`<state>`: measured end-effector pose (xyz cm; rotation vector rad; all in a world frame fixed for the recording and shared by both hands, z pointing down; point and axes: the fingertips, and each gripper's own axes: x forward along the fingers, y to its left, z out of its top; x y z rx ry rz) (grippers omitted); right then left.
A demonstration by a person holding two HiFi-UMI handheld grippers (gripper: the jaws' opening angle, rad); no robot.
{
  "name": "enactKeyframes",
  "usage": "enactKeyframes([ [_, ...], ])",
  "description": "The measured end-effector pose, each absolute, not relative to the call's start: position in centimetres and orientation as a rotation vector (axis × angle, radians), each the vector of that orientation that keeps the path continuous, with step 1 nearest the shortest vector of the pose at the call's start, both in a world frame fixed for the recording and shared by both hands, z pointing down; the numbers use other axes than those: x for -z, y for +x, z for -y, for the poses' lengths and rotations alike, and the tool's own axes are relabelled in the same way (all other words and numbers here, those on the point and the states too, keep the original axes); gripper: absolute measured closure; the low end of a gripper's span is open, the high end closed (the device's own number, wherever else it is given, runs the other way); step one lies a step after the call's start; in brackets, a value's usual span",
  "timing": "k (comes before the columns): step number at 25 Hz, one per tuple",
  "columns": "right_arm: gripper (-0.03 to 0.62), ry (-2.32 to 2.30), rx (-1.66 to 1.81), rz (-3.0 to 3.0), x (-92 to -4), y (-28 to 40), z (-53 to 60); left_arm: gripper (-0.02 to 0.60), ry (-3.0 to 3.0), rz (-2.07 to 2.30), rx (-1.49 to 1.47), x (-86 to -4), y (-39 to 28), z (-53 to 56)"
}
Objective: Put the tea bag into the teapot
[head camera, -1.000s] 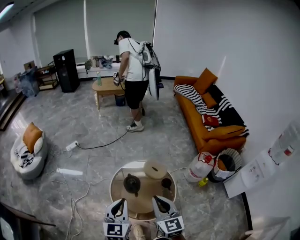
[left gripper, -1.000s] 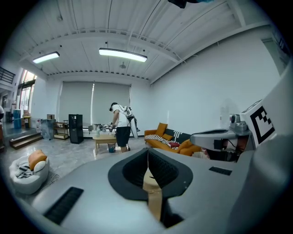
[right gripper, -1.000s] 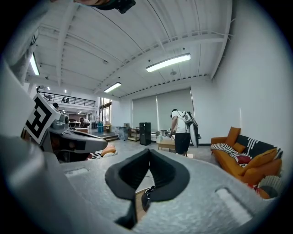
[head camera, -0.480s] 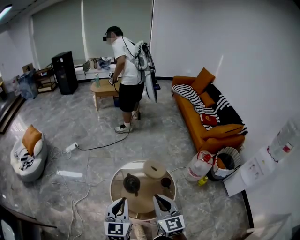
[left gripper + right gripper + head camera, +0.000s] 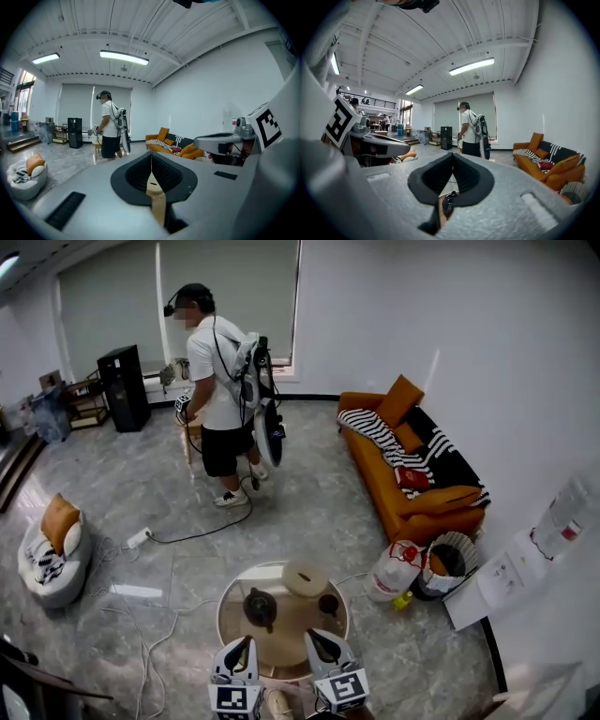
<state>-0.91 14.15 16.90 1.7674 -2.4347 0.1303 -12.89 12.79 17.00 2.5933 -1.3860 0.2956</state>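
Observation:
A dark teapot (image 5: 260, 606) stands on the left of a small round wooden table (image 5: 281, 652). A pale round lid-like disc (image 5: 305, 577) and a small dark cup (image 5: 328, 604) are on the table's far right. I see no tea bag in any view. My left gripper (image 5: 246, 641) and right gripper (image 5: 312, 635) hover side by side over the table's near edge. Both are shut with nothing between the jaws. In the left gripper view the left gripper (image 5: 151, 154) points out across the room. Below the right gripper (image 5: 453, 155) a dark rounded object (image 5: 449, 200) shows through the gap.
A person with a backpack (image 5: 220, 381) stands by a low table in the far room. An orange sofa (image 5: 412, 465) lines the right wall, with a plastic bag (image 5: 398, 570) and a basket (image 5: 452, 561) near the table. Cables (image 5: 155, 615) and a cushion seat (image 5: 52, 549) lie left.
The person in the background has walked to the left, and the view has shifted slightly. Both grippers stay where they were, still shut.

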Motion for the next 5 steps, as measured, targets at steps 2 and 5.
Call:
enactKeyframes([
  [2,0.595,1.764,-0.128,2.437,-16.92,-0.90,-14.10,0.561,2.597,1.384,-0.295,-16.95,-12.82,-12.71],
  [5,0.595,1.780,-0.107,2.441,-17.22,-0.44,-13.95,0.561,2.598,1.382,-0.289,-16.84,-12.60,-12.55],
])
